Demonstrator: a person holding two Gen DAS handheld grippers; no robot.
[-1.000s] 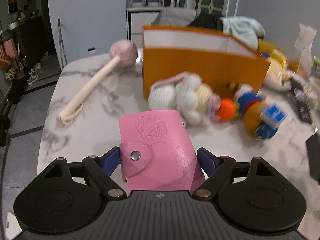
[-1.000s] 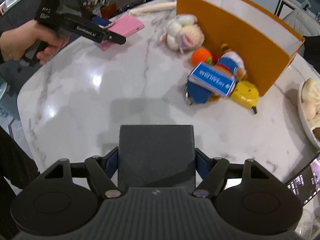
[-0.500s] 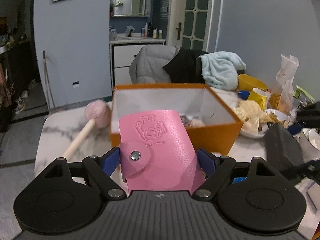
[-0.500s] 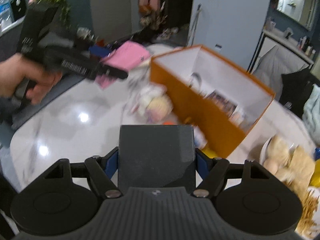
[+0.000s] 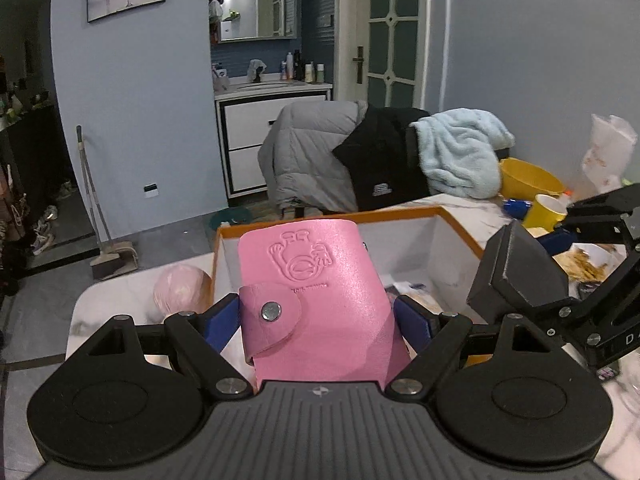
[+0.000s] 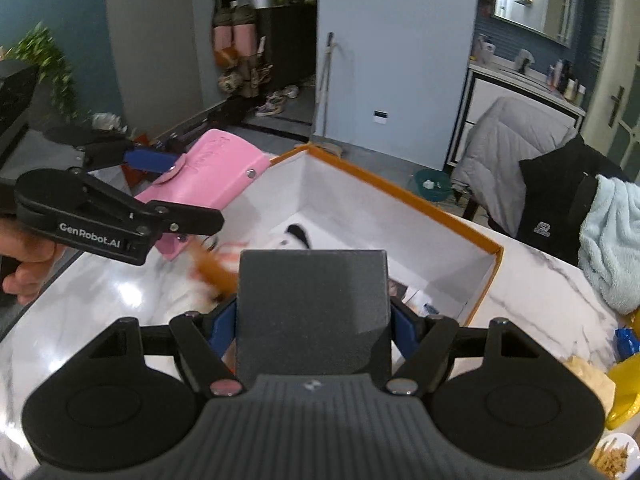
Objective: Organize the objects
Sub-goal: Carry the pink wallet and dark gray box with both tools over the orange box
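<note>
**Both Loads Brought Up Over the Orange Box**

Since a second earlier, both grippers had lifted off the marble table (image 6: 532, 280) and swung toward the orange box (image 6: 404, 200), which now filled the middle of each view with its white interior open below.

The left gripper (image 5: 318, 316) was clamped on the pink wallet (image 5: 316, 296), blue pads pressing its two long edges, snap flap facing the camera. Seen from the right wrist, the wallet's far end reached to the box's near-left corner, its long axis pointing along the fingers and down toward the opening.

The right gripper (image 6: 312, 320) was closed partway on a dark grey case (image 6: 312, 304), gripped across its width, held over the box's near wall. In the left view that case (image 5: 516, 272) hung beside the box's right wall.

Inside the box lay a black-and-white item and some printed cards; the rest was hidden. The right load looked nearer the centre of the opening, so it likely needed only a short drop, while the wallet still had to clear the corner rim.
</note>
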